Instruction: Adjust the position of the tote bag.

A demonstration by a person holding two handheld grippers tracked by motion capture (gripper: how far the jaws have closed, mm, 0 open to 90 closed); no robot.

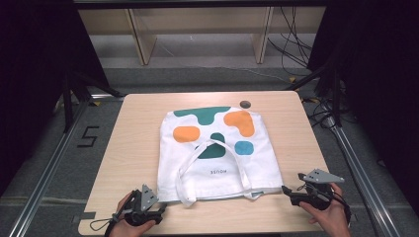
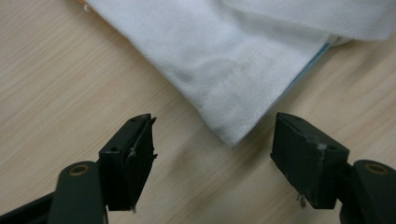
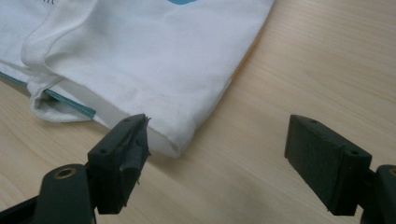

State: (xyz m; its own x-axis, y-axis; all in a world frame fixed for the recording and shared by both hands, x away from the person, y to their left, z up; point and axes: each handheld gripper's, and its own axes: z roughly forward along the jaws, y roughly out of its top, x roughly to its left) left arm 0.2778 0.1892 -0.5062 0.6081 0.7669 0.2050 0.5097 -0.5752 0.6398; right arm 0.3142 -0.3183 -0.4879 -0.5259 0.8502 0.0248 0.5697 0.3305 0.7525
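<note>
A white tote bag point(image 1: 217, 153) printed with teal, orange and blue blobs lies flat on the light wooden counter point(image 1: 133, 148), its two handles point(image 1: 212, 170) folded over its body and its open end toward the person. The left tongs point(image 1: 157, 206) rest at the bag's near left corner; in the left gripper view that corner point(image 2: 233, 133) points down into the gap between the two black jaws, and neither pad touches the cloth. The left tongs are released, jaws spread. The right tongs point(image 1: 285, 190) lie at the bag's near right corner; in the right gripper view the corner point(image 3: 173, 144) sits just beside the left-hand jaw, well apart from the other. The right tongs are likewise released, gripping nothing. A small dark disc point(image 1: 244, 104) lies on the counter just beyond the bag's far edge.
</note>
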